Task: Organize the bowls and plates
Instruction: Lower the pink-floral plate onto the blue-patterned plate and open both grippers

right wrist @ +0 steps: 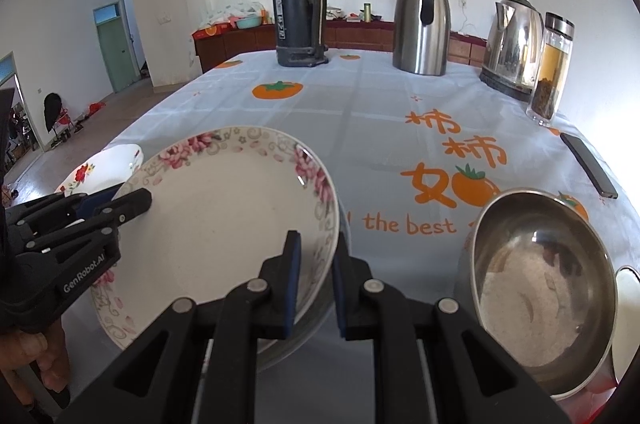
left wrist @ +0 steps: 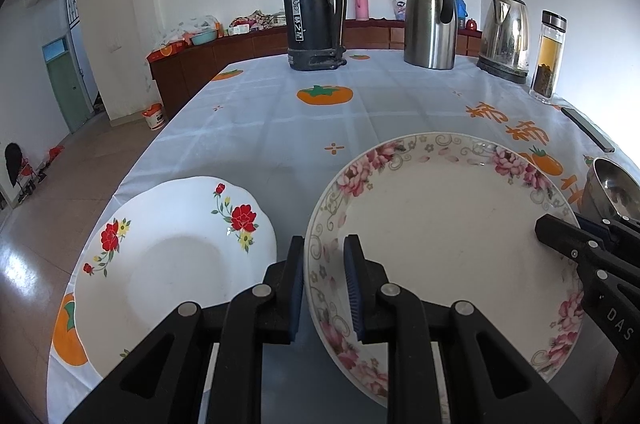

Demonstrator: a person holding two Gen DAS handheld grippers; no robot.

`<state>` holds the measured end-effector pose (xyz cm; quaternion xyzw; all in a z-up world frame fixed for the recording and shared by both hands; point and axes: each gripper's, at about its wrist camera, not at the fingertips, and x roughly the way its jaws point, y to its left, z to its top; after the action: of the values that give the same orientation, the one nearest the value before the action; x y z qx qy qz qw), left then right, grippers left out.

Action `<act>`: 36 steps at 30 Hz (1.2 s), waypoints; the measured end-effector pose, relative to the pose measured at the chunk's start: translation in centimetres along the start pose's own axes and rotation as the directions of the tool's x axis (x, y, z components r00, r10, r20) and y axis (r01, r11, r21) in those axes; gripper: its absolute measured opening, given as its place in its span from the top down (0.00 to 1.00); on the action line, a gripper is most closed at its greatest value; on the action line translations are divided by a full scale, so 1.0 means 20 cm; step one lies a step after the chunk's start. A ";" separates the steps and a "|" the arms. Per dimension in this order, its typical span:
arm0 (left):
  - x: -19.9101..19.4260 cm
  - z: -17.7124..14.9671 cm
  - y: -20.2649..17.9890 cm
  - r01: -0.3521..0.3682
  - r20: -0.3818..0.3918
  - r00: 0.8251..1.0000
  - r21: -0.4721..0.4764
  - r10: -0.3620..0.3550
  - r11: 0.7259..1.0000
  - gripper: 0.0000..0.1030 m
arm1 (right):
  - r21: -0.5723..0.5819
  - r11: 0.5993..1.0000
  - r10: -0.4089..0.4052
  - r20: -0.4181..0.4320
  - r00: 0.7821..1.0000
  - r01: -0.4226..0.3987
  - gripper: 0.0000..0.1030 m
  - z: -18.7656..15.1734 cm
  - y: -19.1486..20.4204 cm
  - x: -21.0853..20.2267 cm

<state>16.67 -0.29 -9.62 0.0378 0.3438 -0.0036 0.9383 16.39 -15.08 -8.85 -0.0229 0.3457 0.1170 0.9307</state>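
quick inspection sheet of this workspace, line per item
surface: table under a pale tablecloth with orange persimmon prints
job's things: pink-flowered plate, lifted and tilted; red-flowered plate to its left on the cloth; steel bowl to its right
clutter: black flask, steel jug, kettle, tea bottle, phone
grippers: left gripper fingers astride the pink-flowered plate's left rim; right gripper fingers astride its right rim; whether they are clamped cannot be told
cables: nothing seen
surroundings: wooden cabinets along the wall, green door
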 end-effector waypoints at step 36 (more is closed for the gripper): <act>-0.06 -0.01 0.01 0.033 0.058 0.998 -0.052 -0.030 0.998 0.80 | -0.066 0.998 -0.013 0.011 1.000 0.013 0.74 0.00 0.02 -0.01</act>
<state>15.67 -0.19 -9.06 0.0073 0.3175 -0.0101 0.9482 16.15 -14.72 -8.73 -0.0552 0.3364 0.1224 0.9321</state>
